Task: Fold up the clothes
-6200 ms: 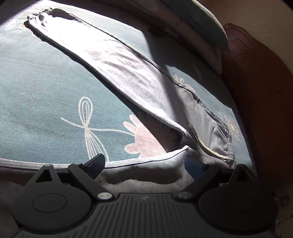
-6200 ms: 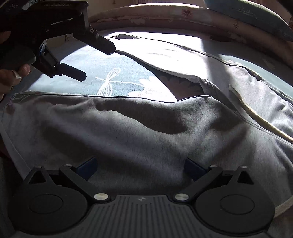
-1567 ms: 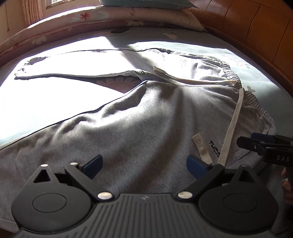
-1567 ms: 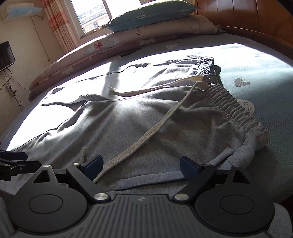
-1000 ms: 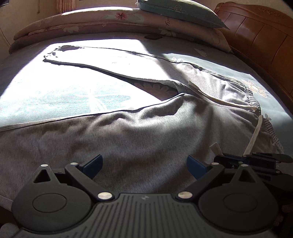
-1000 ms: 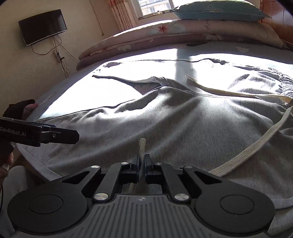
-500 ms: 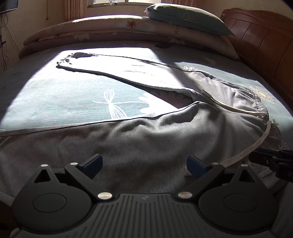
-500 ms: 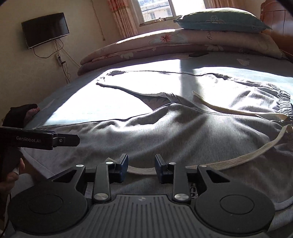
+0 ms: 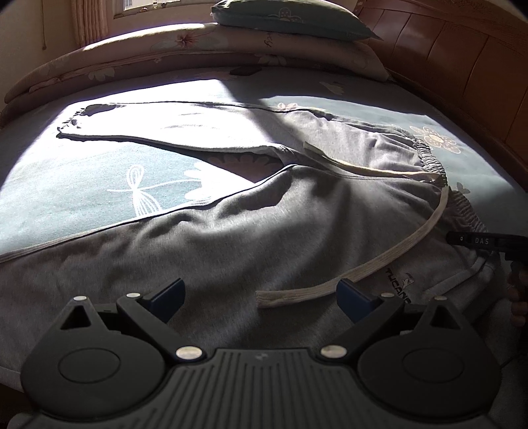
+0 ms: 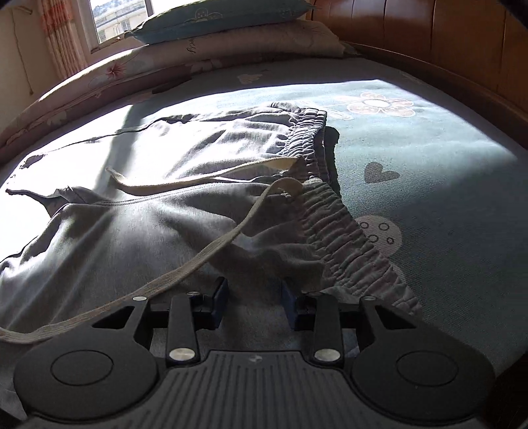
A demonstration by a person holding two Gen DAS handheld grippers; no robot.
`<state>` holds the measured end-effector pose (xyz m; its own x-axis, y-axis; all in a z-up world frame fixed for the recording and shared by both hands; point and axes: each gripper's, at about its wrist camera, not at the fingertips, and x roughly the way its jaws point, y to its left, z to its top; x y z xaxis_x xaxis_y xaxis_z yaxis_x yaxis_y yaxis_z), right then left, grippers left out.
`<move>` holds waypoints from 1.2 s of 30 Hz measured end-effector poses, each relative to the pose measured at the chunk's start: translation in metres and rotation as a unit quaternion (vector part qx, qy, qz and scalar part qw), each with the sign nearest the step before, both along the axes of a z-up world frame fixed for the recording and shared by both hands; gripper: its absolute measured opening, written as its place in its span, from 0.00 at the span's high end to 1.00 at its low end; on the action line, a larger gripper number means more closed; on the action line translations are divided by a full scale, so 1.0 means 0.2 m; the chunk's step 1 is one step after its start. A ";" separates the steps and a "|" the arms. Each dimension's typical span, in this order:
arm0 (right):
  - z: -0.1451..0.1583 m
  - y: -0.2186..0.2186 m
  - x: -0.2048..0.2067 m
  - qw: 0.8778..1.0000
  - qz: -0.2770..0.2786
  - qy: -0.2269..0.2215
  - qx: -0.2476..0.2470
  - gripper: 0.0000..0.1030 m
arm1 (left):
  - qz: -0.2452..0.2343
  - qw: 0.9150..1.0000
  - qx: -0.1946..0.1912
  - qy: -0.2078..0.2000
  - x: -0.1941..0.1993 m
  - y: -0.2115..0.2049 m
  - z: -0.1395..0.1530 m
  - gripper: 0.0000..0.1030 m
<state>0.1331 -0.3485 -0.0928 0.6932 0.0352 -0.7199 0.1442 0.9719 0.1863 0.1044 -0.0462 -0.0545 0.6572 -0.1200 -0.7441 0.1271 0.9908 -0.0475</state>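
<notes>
Garment: grey knit jogging trousers [image 9: 250,231] lie spread on the bed, legs running left, gathered elastic waistband [image 10: 333,231] at the right; far leg in bright sun, near leg in shade.
Drawstring: a flat cream cotton cord [image 9: 392,254] crosses the near hip from the waistband and ends loose on the grey cloth near the left gripper; its other end [image 10: 184,184] lies across the far hip.
Bed: teal sheet printed with white flowers and a dragonfly [image 9: 82,194]; pillows [image 10: 231,29] stacked at the far side, brown wooden headboard [image 9: 462,66] at the right.
Left gripper [image 9: 260,293]: black fingers spread wide over the near leg, nothing between them.
Right gripper [image 10: 254,303]: fingers have just been opening, part-spread and empty, above the cloth just near of the waistband; the cord passes to their left.
</notes>
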 end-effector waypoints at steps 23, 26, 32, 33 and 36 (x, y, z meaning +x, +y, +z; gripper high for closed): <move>0.00 0.53 -0.12 0.984 0.175 0.001 -0.044 0.53 | 0.000 1.000 -0.015 -0.005 0.01 0.03 0.01 0.05; -0.01 0.48 -0.20 0.983 0.175 -0.006 -0.053 0.53 | -0.010 1.000 -0.025 0.002 0.05 0.00 -0.02 0.05; -0.02 0.55 -0.20 0.976 0.212 -0.002 -0.057 0.12 | -0.031 0.998 -0.050 0.017 0.11 -0.02 -0.04 0.05; -0.03 0.58 -0.21 0.973 0.220 -0.003 -0.070 0.11 | -0.034 0.998 -0.054 0.016 0.13 -0.01 -0.03 0.05; -0.03 0.61 -0.23 0.975 0.210 -0.014 -0.073 0.11 | -0.052 0.995 -0.088 0.005 0.22 0.03 0.04 0.05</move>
<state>0.0866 -0.2270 -0.0994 0.6590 0.2182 -0.7198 -0.2754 0.9605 0.0391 0.1482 -0.0406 -0.0467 0.6268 -0.3163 -0.7121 0.2273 0.9484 -0.2211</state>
